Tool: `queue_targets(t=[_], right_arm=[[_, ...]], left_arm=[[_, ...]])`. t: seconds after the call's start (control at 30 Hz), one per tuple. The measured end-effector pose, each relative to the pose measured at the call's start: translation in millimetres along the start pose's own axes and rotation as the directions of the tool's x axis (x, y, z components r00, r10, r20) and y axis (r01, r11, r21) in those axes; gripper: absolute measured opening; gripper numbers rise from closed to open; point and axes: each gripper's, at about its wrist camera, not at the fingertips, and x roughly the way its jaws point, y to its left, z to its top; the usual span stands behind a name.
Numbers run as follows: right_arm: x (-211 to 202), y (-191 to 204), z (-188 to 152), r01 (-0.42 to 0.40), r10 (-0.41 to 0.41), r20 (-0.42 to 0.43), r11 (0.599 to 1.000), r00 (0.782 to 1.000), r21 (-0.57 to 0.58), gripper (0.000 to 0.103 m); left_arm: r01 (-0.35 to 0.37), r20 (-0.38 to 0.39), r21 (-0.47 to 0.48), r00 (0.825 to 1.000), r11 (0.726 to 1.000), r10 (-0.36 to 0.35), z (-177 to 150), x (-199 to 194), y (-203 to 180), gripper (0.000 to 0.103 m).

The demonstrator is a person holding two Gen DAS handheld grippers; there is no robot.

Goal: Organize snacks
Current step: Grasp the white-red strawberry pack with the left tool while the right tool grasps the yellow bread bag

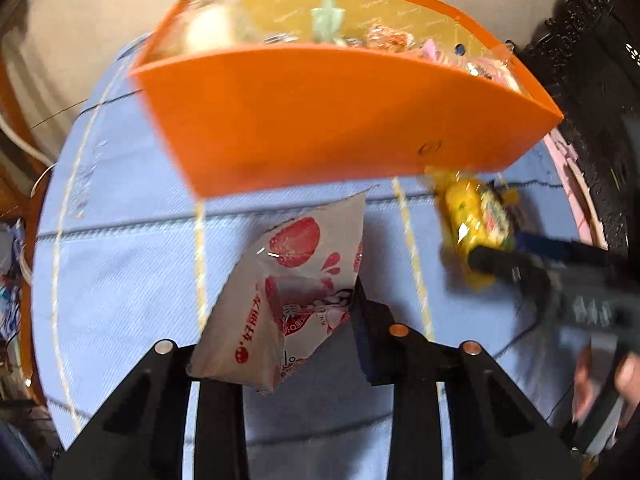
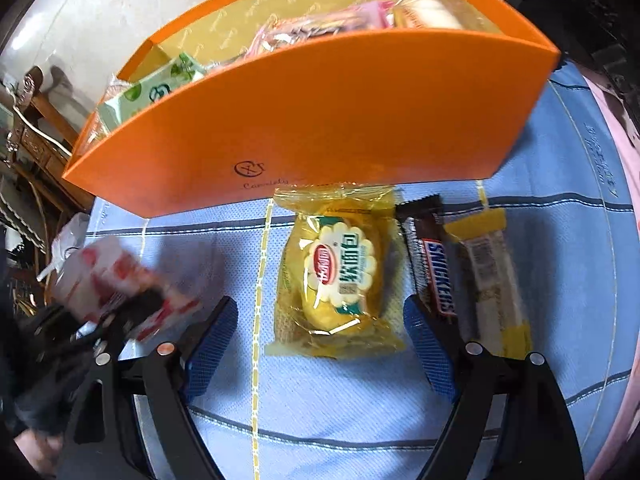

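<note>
An orange box (image 1: 352,120) with several snacks inside stands on the blue cloth; it also shows in the right wrist view (image 2: 320,120). My left gripper (image 1: 312,312) is shut on a white packet with red strawberries (image 1: 288,280) and holds it above the cloth in front of the box; the packet appears blurred in the right wrist view (image 2: 120,284). My right gripper (image 2: 320,320) is open, its blue pads on either side of a yellow cake packet (image 2: 336,276) lying on the cloth. The packet also shows in the left wrist view (image 1: 476,216).
A Snickers bar (image 2: 432,264) and a yellow-ended bar (image 2: 492,276) lie right of the yellow packet. The blue striped cloth (image 2: 320,412) covers a round table. Dark carved furniture (image 1: 592,60) stands at the right; wooden furniture (image 2: 36,128) at the left.
</note>
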Motion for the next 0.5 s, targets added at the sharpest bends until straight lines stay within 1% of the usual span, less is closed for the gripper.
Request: queue_targets(t=[0.1,0.17,0.2,0.23,0.27,0.33,0.37,0.4,0.5], right_arm=[[12,5,4,0.032,-0.033,-0.013,0.999,0.999,-0.013,0.085],[20,14,8,0.052,-0.053,-0.023,0.998,0.998,-0.044,0.085],[23,18,9,0.060,-0.062,-0.027,0.997,0.998,-0.058,0.083],[25,21,10,0.063,-0.065,-0.028,0.996,0.997,-0.062,0.078],[27,25,12,0.064,-0.066,-0.028,0.996,0.997,-0.069,0.070],[36,27,16,0.080,-0.085,-0.055,0.994,0.995,-0.074,0.065],[37,27,16,0.087,-0.091,-0.045,0.993,0.995,-0.075,0.063],[38,28,17,0.101,-0.105,-0.042,0.992,0.994,-0.078,0.064],[39,29,20,0.111,-0.113,-0.021,0.990,0.993,-0.084,0.067]], left_arm=[[-0.030,-0.007,-0.008,1.000,1.000,0.030,-19,-6,4,0.030],[-0.043,-0.006,-0.014,0.999,0.999,0.043,-31,-11,10,0.030],[-0.044,-0.006,-0.016,0.999,0.999,0.044,-35,-13,13,0.030],[-0.044,-0.006,-0.017,0.999,0.999,0.044,-37,-15,17,0.030],[-0.047,-0.005,-0.020,0.999,0.999,0.047,-39,-16,18,0.030],[-0.052,-0.005,-0.025,0.999,0.998,0.051,-41,-17,19,0.030],[-0.054,-0.005,-0.027,0.999,0.998,0.054,-41,-18,20,0.030],[-0.053,-0.005,-0.028,0.999,0.998,0.053,-40,-18,21,0.030],[-0.056,-0.009,-0.027,0.998,0.998,0.055,-40,-16,21,0.030]])
